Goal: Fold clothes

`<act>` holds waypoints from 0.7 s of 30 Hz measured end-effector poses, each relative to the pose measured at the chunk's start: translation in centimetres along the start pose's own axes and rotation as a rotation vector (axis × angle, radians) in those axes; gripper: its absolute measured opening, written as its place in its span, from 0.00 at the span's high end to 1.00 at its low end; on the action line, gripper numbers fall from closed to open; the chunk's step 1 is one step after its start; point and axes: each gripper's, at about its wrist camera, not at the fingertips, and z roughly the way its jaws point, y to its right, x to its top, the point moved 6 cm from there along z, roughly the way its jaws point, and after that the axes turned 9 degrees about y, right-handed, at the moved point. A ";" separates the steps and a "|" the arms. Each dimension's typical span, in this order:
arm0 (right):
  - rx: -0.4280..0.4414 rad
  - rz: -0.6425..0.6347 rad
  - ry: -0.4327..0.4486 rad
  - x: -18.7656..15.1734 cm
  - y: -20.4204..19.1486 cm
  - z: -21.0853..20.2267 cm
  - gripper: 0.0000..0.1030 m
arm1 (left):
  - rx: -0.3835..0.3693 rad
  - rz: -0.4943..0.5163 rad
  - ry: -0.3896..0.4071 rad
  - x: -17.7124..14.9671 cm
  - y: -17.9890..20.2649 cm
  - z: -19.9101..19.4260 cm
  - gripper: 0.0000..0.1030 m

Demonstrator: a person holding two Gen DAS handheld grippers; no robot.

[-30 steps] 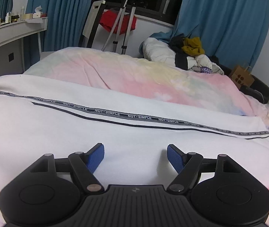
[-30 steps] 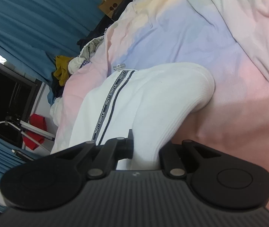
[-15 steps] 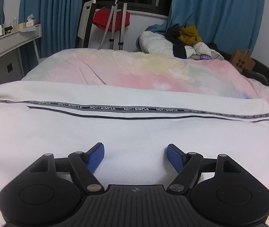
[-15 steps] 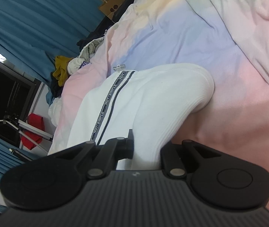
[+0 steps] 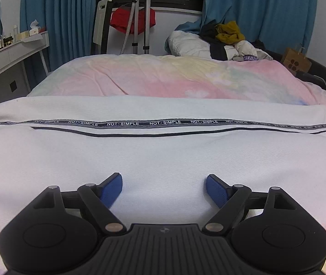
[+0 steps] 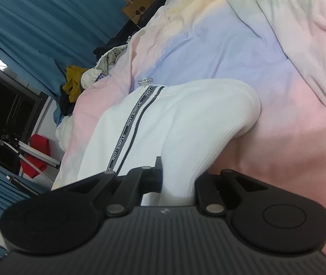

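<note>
A white garment (image 5: 163,155) with a black "NOT-SIMPLE" tape stripe (image 5: 144,123) lies flat across the near part of the pastel bed cover (image 5: 174,80). My left gripper (image 5: 164,183) hovers low over its plain white area. Its jaws are opening, the blue pads (image 5: 111,189) stand wide apart, and only flat cloth lies under the gap. In the right wrist view my right gripper (image 6: 177,178) is shut on the ribbed end of the same white garment (image 6: 197,119), which bulges up from the bed cover (image 6: 231,45) just ahead of the fingers.
A heap of clothes and a pillow (image 5: 227,39) sits at the bed's far end. A white desk with bottles (image 5: 9,55) stands at the left. A stand with a red cloth (image 5: 137,20) is by the dark window. A brown paper bag (image 5: 297,61) leans at far right.
The left wrist view has rolled level, so the stripe now runs straight across. The left jaws stand slightly wider. The right gripper and its hold look the same.
</note>
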 end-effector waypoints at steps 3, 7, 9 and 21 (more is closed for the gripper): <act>-0.003 -0.003 0.000 0.1 -0.2 0.1 0.90 | 0.001 0.008 -0.008 -0.2 0.0 0.3 0.18; -0.009 -0.026 0.006 0.0 -0.4 0.1 0.90 | -0.002 0.008 -0.010 -0.2 -0.1 0.3 0.18; -0.011 -0.034 0.008 0.0 -0.5 0.1 0.90 | -0.005 0.001 -0.012 -0.2 -0.2 0.4 0.17; 0.095 -0.519 0.272 -1.0 -12.1 -5.9 0.90 | 0.011 -0.084 0.030 1.5 -2.1 -1.2 0.19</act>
